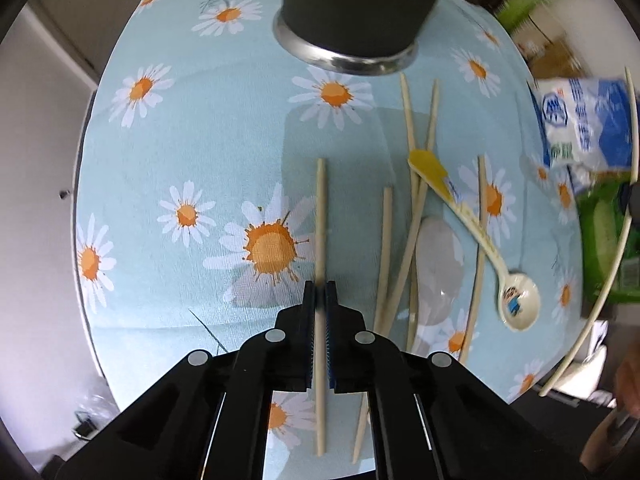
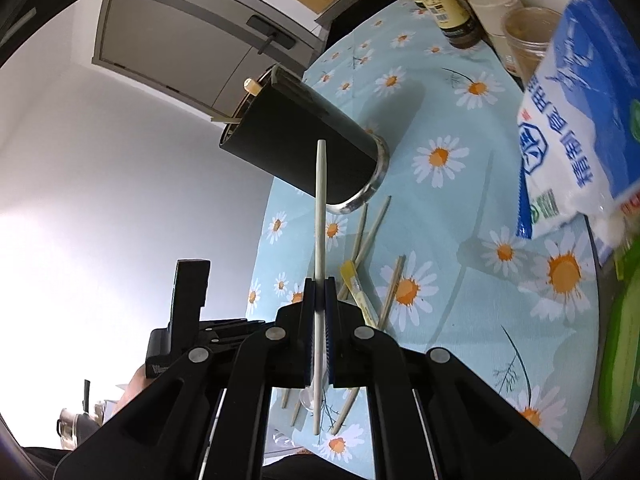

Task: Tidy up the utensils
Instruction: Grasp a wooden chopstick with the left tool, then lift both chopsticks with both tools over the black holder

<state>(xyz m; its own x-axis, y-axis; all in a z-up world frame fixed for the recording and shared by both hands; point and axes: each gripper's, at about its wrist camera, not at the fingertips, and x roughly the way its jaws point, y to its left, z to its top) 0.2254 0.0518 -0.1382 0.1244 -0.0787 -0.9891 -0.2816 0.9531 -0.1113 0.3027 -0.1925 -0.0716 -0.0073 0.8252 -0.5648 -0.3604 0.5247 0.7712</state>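
left gripper (image 1: 320, 296) clamps 1 chopstick (image 1: 320, 216) – right gripper (image 2: 320, 292) clamps another chopstick (image 2: 321, 200).

Tablecloth (image 1: 192, 128): matt woven cloth w/ daisy print. Holder (image 2: 304, 148): matt black body, shiny metal base rim. Chopsticks (image 1: 386, 256): pale bare wood, matt. Small spoon (image 1: 516, 304): glossy cream plastic or ceramic, can't tell. Clear spoon (image 1: 438, 264): see-thru plastic. Bag (image 2: 576, 128): glossy plastic film.
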